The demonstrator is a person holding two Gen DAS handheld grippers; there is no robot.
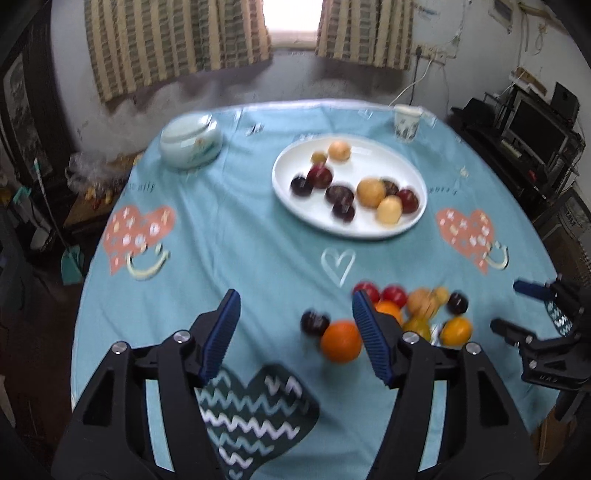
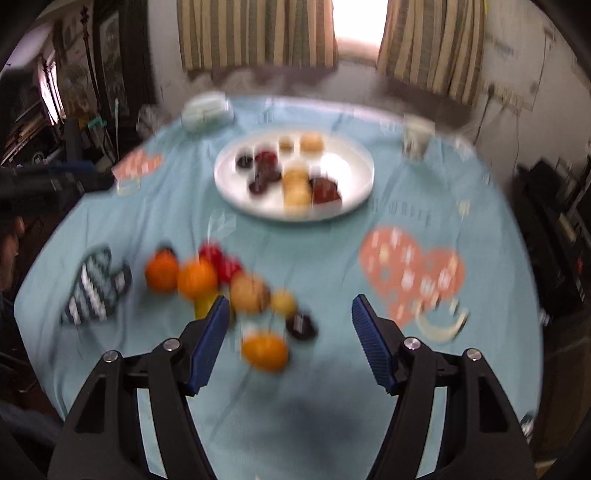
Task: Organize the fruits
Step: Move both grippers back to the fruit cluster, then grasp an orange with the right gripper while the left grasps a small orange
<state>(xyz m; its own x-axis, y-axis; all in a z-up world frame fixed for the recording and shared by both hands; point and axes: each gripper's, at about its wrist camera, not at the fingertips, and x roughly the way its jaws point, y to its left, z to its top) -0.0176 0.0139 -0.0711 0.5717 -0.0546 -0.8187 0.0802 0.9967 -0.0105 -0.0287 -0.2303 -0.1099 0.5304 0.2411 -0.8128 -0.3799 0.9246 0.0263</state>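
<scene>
Window (image 1: 293, 18) glare, R view blurred

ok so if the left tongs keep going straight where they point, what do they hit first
Probably the orange: it lies just ahead between the open left tongs, close to the right-hand finger, with a dark plum right behind it. Depth is hard to judge, so they could meet bare tablecloth first.

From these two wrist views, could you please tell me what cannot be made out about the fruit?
- Loose fruit pile, left wrist view: partly hidden behind the left gripper's right finger, so no sure count.
- Fruit on the white plate, right wrist view: motion blur smears it; kinds unclear.
- Lidded bowl: lid on, contents hidden.
- Cup: too small, inside unseen.
</scene>
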